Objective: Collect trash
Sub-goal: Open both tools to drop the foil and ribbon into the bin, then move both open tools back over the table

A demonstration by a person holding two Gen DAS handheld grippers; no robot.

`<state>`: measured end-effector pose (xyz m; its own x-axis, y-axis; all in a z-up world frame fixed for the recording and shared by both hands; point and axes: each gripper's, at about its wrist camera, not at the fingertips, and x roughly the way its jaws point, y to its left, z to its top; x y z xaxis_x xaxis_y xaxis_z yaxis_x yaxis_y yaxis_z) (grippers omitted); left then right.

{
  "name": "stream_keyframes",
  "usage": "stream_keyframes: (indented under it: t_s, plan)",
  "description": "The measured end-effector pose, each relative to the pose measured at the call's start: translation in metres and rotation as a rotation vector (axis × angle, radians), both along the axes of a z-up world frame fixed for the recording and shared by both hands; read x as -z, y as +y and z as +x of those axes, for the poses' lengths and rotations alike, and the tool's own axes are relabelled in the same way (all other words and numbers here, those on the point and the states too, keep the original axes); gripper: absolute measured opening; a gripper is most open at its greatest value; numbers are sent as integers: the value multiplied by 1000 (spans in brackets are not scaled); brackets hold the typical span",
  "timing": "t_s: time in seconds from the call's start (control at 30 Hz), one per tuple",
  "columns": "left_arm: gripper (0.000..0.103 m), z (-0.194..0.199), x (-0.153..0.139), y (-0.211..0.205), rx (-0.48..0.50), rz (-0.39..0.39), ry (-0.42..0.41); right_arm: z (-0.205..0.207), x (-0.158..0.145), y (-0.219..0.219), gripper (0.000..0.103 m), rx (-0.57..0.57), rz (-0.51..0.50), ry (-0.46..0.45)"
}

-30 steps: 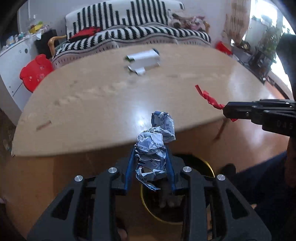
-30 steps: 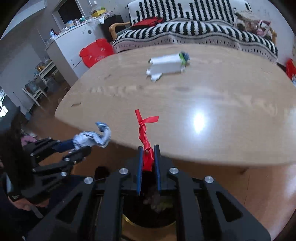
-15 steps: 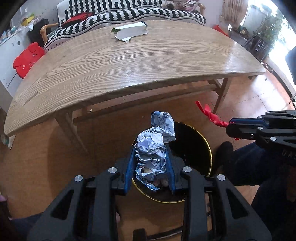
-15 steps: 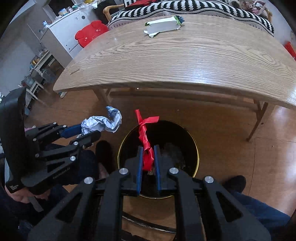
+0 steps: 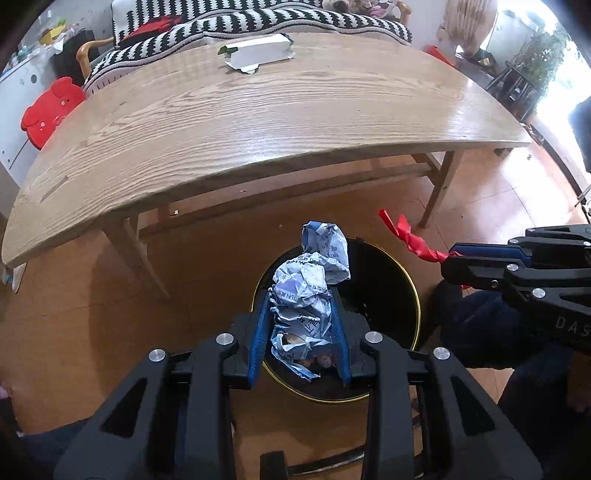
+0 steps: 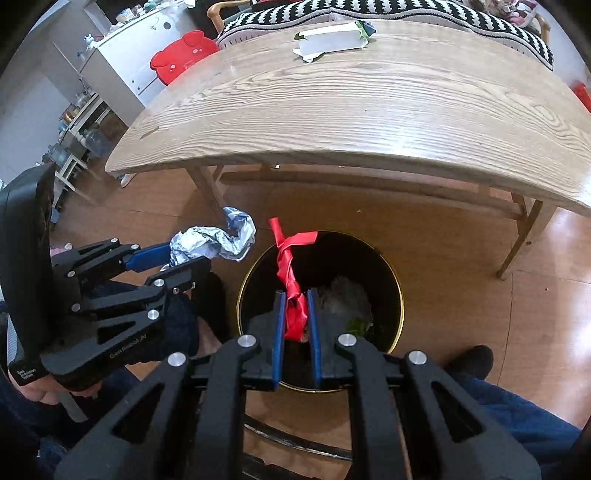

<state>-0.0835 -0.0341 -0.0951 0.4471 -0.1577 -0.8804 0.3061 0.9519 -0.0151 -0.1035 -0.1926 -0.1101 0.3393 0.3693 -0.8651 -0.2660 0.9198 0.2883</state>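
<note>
**Holding Two Scraps of Trash Above a Black Bin**

Hovering over the black bin (image 5: 402,280) with the gold rim, on the wooden floor just in front of the bench (image 5: 258,110). Left gripper (image 5: 300,306) clamped on a crumpled silver-blue wrapper (image 5: 314,280), blue pads pressing it from both sides, the wad sticking up past the fingertips and sitting above the bin's mouth in the left wrist view. Right gripper (image 6: 294,314) squeezed nearly together on a twisted red ribbon (image 6: 290,266), the strip's free end standing up and folding over toward the far rim of the bin (image 6: 391,288). Seen from the right wrist camera, left gripper (image 6: 184,254) and its wrapper (image 6: 214,240) just outside the bin's left rim, near it but not over the opening; seen from the left wrist camera, right gripper (image 5: 448,260) and ribbon (image 5: 410,240) just off the bin's right rim. Inside the bin, some grey and green rubbish already lying at the bottom. Behind the bin and well apart from it, a flattened white carton (image 5: 258,55) with a green corner lying on the far side of the bench. Beyond the bench, a black-and-white striped sofa (image 5: 258,22) and a red stool (image 5: 48,107). Beside the bin, dark trouser legs (image 6: 517,417) and dark shoes of the person holding the tools.
</note>
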Motion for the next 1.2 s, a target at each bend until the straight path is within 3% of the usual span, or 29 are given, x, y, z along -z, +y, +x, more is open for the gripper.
stream_keyframes:
  t_s: [0.33,0.37,0.4,0.43,0.47,0.53,0.57,0.6,1.0,1.2]
  plan:
    - [33,2,4,0,2,-10,28,2,0,-4,13,23,17,4]
    - [41,2,5,-1,2,-6,29,3,1,-6,13,31,20,7]
    - [56,2,5,-1,0,0,25,3,0,-8,13,40,22,3]
    - [61,2,4,-1,-5,3,16,3,-1,-9,13,47,27,-1]
    - [65,1,2,0,-7,5,3,4,-3,-11,17,51,37,-5]
    - [68,1,-1,-1,-7,10,-12,4,-6,-14,45,59,53,-18]
    - [72,2,-1,-1,-8,11,-13,3,-8,-14,69,65,54,-29]
    - [73,2,-1,0,-11,9,-13,2,-12,-15,73,72,53,-50]
    - [79,5,-12,5,-25,-34,-27,6,-24,-24,73,93,80,-81]
    - [79,25,-38,8,-1,-37,-86,32,-57,-31,73,112,104,-141]
